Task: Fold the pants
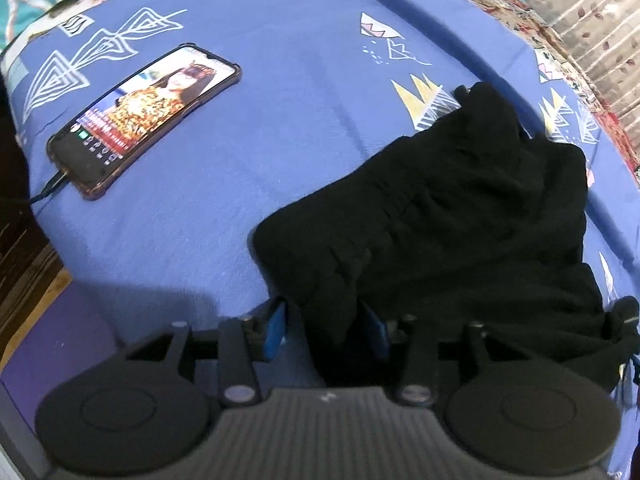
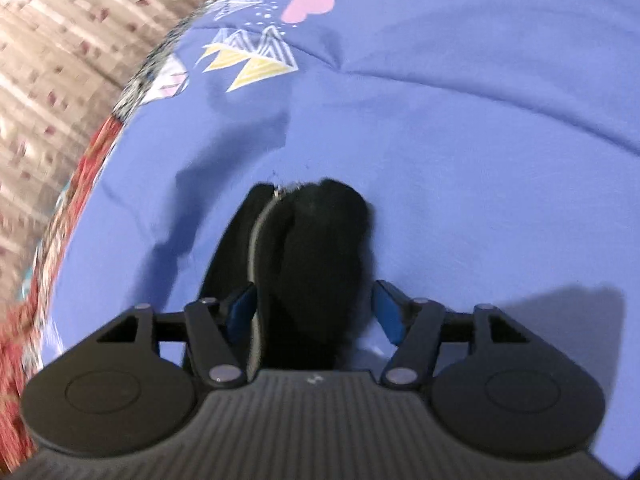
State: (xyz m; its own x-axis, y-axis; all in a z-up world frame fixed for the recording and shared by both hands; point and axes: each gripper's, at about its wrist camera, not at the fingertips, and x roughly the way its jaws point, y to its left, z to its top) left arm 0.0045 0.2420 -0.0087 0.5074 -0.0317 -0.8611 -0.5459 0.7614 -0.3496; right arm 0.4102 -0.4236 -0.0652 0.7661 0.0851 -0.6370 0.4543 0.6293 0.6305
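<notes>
**Black pants gathered between 2 grippers on the bed**

The black pants (image 1: 460,208) lie bunched on the blue printed bedsheet (image 1: 240,184), spreading from the near edge toward the right side of the bed; the left gripper (image 1: 326,326) has a fold of that dark cloth running down between its blue pads (image 1: 277,330), and the jaws look clenched on it, though the black fabric hides the right-hand pad so I would not swear to the contact. Seen from the right wrist, the right gripper (image 2: 314,314) has a rounded bundle of the pants (image 2: 320,256) sitting between its blue pads (image 2: 387,314); a pale seam runs down the bundle's left side; the left pad presses against the cloth, while a sliver of sheet shows between the cloth and the right pad, so whether these jaws are gripping or merely straddling I cannot tell. A phone (image 1: 144,120) with its screen lit lies on the sheet well apart from the pants, to the left, a cable (image 1: 48,188) plugged into its near end; a patterned quilt (image 1: 516,4) edges the far side of the bed.
</notes>
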